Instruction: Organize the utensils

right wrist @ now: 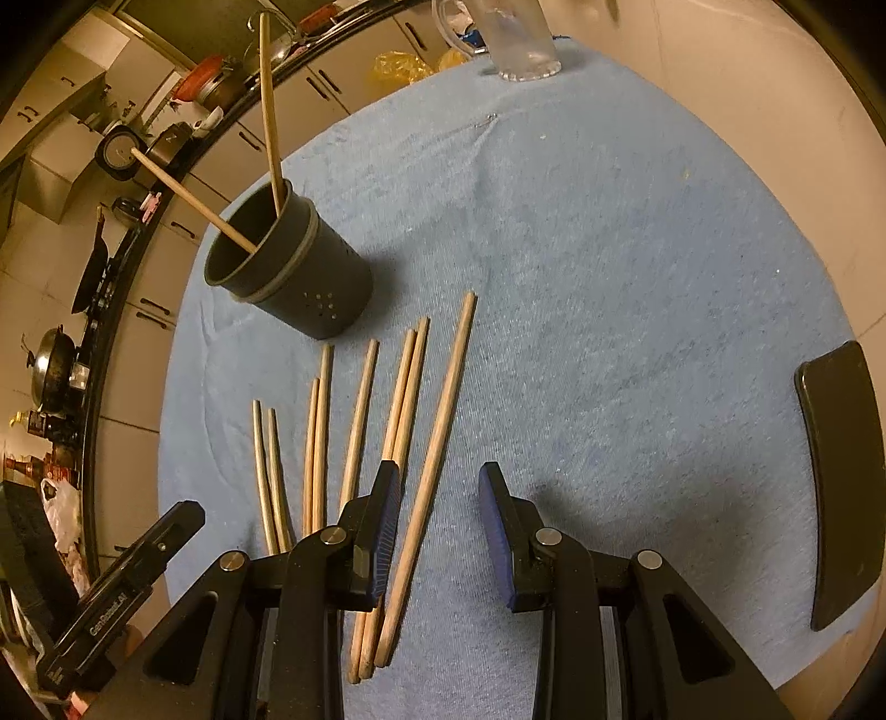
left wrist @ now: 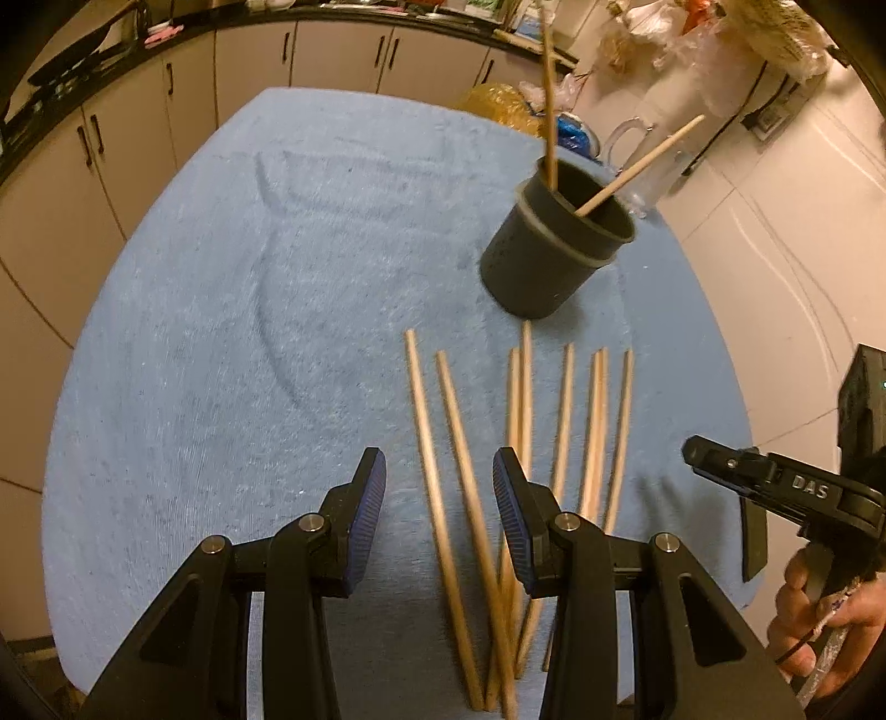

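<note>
We were in a home kitchen. A dark countertop (left wrist: 232, 22) curved along the back wall above a row of pale cabinets (left wrist: 332, 55) with dark bar handles. On that counter we saw a wok (right wrist: 91, 266), a lidded pot (right wrist: 52, 363) and a red-lidded container (right wrist: 202, 80). Pale tiled flooring (left wrist: 775, 232) lay beside the desk (left wrist: 221, 332), which was covered with a blue towel. Plastic bags (left wrist: 681, 39) and a clear glass pitcher (right wrist: 518, 39) stood at its far edge.
</note>
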A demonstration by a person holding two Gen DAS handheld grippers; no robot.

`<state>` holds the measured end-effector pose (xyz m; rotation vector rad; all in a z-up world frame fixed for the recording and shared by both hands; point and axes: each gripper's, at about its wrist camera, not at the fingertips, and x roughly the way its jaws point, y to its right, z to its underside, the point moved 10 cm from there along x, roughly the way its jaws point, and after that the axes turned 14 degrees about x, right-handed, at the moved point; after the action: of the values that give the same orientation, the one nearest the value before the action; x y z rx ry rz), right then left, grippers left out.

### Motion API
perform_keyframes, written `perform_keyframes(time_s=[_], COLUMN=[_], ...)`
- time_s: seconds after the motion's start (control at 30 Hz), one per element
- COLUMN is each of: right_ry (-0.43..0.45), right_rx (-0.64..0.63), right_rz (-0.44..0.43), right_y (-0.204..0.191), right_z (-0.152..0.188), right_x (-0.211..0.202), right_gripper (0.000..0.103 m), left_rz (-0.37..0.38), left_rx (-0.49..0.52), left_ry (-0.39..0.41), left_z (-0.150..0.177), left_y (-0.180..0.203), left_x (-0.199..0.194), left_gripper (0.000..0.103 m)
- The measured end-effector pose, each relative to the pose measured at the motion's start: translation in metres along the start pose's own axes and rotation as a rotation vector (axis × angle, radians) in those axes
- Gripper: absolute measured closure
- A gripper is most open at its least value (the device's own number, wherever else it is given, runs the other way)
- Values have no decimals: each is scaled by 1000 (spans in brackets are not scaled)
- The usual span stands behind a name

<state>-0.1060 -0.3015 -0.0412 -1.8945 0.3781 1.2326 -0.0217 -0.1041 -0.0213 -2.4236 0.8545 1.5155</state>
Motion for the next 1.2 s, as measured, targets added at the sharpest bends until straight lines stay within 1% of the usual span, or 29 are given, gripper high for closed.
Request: perform_keyframes(time_s=[0.1,0.37,0.43,0.57,0.63,0.67,0.8,0.97,1.2], right_ry=[-9,-17,-18,-26,-35,-41,-55,-104,-136], right_rx=[0,13,17,27,40,50,66,91,61], right_rz=[2,17,20,22,21,19,26,25,100], right_y=[1,9,12,16,17,18,14,3,-4], right_z=[1,-4,-6,-11,-15,-18,-30,-40,-43], right_x=[2,6,6,10,13,15,24,45,66], right_gripper=[71,71,71,71,71,71,71,71,72], left_rz=[6,-21,-25,-39,-66,-74,-96,-98,-97], left_rx=[-7,-4,3,27,50,56,66,61,66], left_ry=[-30,-83,-92,-122,-124,-127,-141,-144,-143], left_z=[5,6,4,2,-2,-3,-6,-4,-3], left_y=[-3,-9,-8,-5,-5,-5,-10,-16,-19], left_x=[11,38,45,58,61,61,64,62,60], left_gripper=[64,64,66,78,82,86,95,95,95])
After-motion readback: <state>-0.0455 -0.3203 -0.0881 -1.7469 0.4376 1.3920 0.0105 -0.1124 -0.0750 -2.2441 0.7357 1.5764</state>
